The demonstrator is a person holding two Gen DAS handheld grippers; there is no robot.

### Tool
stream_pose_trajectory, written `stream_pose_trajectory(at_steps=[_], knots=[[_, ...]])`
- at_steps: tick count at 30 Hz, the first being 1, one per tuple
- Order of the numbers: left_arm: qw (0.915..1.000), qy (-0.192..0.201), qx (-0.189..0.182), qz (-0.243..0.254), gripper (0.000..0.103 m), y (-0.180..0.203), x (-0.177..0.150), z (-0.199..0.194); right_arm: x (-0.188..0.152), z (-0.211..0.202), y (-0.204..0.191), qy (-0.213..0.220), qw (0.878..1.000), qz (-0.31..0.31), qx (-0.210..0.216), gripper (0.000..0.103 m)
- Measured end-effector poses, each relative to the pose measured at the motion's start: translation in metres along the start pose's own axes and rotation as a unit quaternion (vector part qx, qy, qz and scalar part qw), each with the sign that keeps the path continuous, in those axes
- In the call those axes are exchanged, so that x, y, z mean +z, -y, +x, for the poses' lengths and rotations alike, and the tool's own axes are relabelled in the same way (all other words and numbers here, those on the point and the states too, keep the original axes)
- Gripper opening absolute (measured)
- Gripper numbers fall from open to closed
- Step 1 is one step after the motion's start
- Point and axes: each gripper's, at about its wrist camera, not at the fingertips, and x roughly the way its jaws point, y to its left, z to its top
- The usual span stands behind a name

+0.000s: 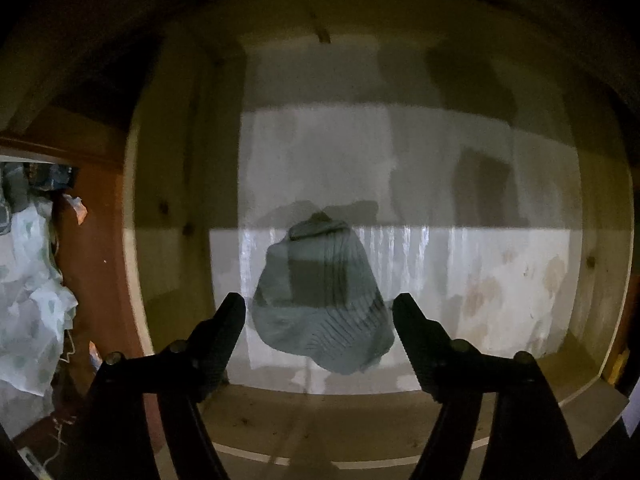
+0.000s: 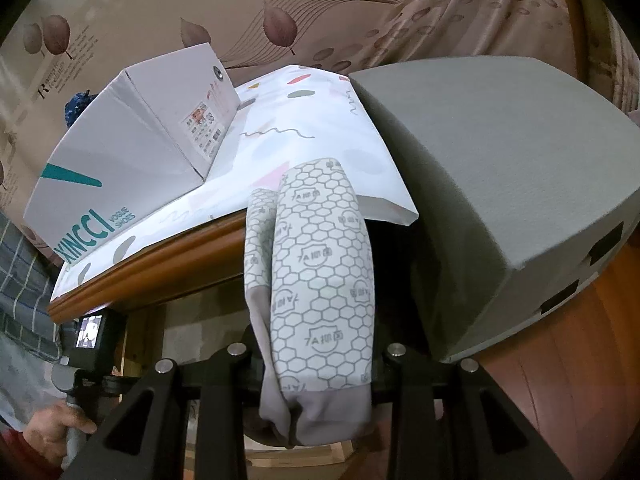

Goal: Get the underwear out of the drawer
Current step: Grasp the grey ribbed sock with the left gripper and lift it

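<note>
In the left wrist view, the left gripper point(image 1: 319, 312) is pointed straight down into a wooden drawer point(image 1: 172, 208), and its black, ribbed jaws are held wide apart with nothing pressed between them. On the drawer's pale, glossy lining point(image 1: 460, 264), a crumpled grey-green garment point(image 1: 320, 296) with a fine ribbed knit is seen at the lower centre of the frame, lying between the two fingertips but below them and not gripped. Patterned white fabric point(image 1: 28, 280) is bunched at the left edge, beyond the reddish-brown wood. In the right wrist view, the right gripper point(image 2: 320, 384) is closed narrowly on the underwear point(image 2: 320, 280), a soft grey piece printed with a white honeycomb pattern, which fills the centre of the frame and is draped up onto the counter point(image 2: 160, 264), whose edge is of rounded, polished wood. A white cardboard shoebox point(image 2: 132, 152) lies at the upper left on a patterned cloth point(image 2: 312, 120), and a matte grey box point(image 2: 500, 184) fills the right. A hand point(image 2: 56, 436) around a grey handle is visible at the lower left.
</note>
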Motion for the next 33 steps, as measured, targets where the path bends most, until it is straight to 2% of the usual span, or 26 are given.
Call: stream_pose_trajectory(at_steps=[4, 10, 12, 14, 17, 22, 33], knots=[[0.9997, -0.012, 0.019, 0.009, 0.074, 0.003, 0.009, 0.009, 0.000, 0.000, 0.001, 0.000, 1.000, 0.001, 0.001, 0.031], [0.9987, -0.043, 0.013, 0.025, 0.075, 0.003, 0.012, 0.024, 0.000, 0.000, 0.001, -0.001, 1.000, -0.004, -0.004, 0.031], [0.9982, -0.049, 0.016, 0.032, 0.072, 0.005, 0.013, 0.026, 0.000, 0.001, 0.000, -0.001, 1.000, -0.006, -0.005, 0.031], [0.9979, -0.049, 0.022, 0.037, 0.062, 0.009, 0.013, 0.026, 0.001, 0.002, 0.000, -0.002, 1.000, -0.005, -0.004, 0.031], [0.9980, -0.036, 0.026, 0.045, 0.050, 0.011, 0.012, 0.023, 0.001, 0.001, 0.000, -0.002, 1.000, -0.005, -0.003, 0.031], [0.9986, -0.023, 0.026, 0.041, 0.037, 0.014, 0.005, 0.014, 0.001, 0.001, -0.001, -0.001, 1.000, -0.008, -0.004, 0.031], [0.9989, 0.038, -0.002, 0.028, 0.036, -0.005, -0.027, -0.036, -0.001, -0.002, -0.003, 0.002, 1.000, -0.017, -0.008, 0.031]])
